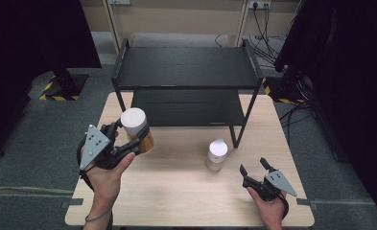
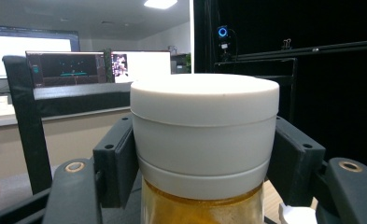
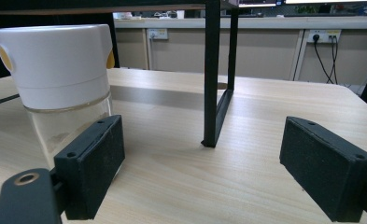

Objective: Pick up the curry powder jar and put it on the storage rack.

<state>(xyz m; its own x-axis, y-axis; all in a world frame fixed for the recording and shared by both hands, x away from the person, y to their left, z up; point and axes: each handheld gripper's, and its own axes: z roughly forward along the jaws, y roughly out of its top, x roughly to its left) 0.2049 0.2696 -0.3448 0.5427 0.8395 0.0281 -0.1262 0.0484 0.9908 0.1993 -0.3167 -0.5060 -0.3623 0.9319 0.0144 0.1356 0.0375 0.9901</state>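
Two hand-held grippers: left [image 1: 128, 136] clamps one amber jar [image 1: 137, 129]; right [image 1: 256, 167] gapes, empty, beside one clear jar [image 1: 217, 154].

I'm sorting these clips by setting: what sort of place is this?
Probably a lab or office workroom set up for recording, not a home: computer monitors glow behind, a camera sits on a dark frame, black curtains flank the wooden table, and cables trail from wall sockets.

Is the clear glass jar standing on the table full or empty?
Empty: the clear glass jar with the white lid shows nothing through its glass in the right gripper view.
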